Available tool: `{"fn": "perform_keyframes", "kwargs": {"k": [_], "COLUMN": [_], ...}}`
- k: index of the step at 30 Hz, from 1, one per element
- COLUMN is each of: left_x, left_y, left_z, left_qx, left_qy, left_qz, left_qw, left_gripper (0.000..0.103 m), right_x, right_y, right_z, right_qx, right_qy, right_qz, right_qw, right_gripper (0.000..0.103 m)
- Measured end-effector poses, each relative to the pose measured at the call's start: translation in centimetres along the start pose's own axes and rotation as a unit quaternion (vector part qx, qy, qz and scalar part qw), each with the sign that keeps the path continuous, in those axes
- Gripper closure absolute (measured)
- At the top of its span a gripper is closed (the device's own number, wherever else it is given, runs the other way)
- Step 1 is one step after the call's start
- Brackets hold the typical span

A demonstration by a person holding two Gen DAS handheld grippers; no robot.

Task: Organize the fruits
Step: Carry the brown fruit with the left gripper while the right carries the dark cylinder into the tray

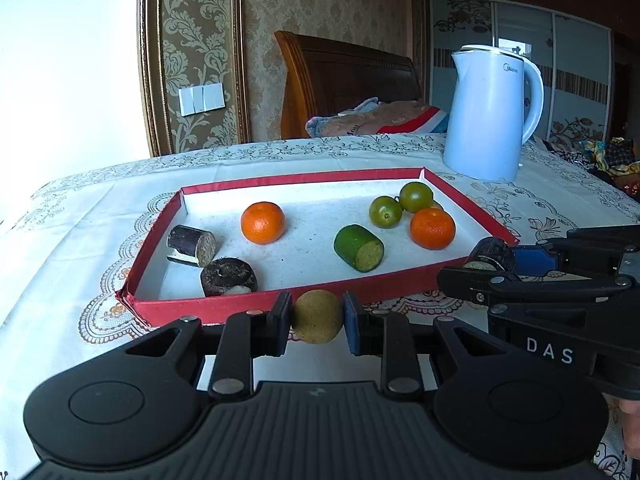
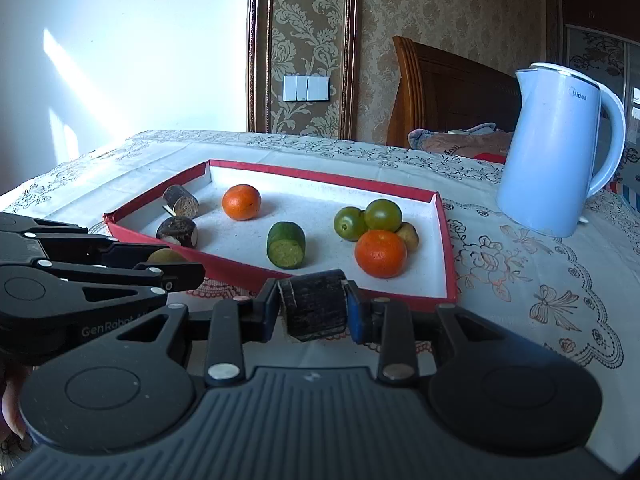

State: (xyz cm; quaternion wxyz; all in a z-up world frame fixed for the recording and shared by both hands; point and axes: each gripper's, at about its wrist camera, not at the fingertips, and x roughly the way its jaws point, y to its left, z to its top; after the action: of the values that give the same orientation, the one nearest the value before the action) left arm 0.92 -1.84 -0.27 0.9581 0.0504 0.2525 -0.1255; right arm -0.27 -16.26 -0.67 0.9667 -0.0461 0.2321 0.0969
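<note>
hidden: small tan fruit (image 2: 409, 235) behind orange (image 2: 380, 253) | kettle (image 2: 560, 152) base cut off

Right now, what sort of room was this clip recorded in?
Most likely a bedroom at home: a wooden headboard with bedding stands behind the cloth-covered table, and a sliding-door wardrobe fills the far wall.

two low wrist views, shared red tray (image 1: 280, 302)
</note>
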Motion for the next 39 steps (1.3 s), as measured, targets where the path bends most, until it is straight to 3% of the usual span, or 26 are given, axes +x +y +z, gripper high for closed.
{"fn": "perform_keyframes", "kwargs": {"k": [18, 39], "left_x": [2.0, 6.6], "left_y": [1.2, 1.6], "left_z": [3.0, 4.8], "left_qx": [-0.033, -0.05], "left_qy": [-0.003, 0.007], "left_qz": [0.066, 0.098], "left_qw": [0.9972, 0.9939], "left_gripper": [0.077, 0.077], "right_x": [2.3, 8.4], "right_y": [-0.8, -2.2], "right_z": [2.1, 4.2], "right_qx": [0.045, 0.074], "right_qy": [-0.005, 0.01], "right_qz": [-0.031, -0.086], "right_qw": [0.999, 0.994], "right_gripper": [0.071, 0.071]}}
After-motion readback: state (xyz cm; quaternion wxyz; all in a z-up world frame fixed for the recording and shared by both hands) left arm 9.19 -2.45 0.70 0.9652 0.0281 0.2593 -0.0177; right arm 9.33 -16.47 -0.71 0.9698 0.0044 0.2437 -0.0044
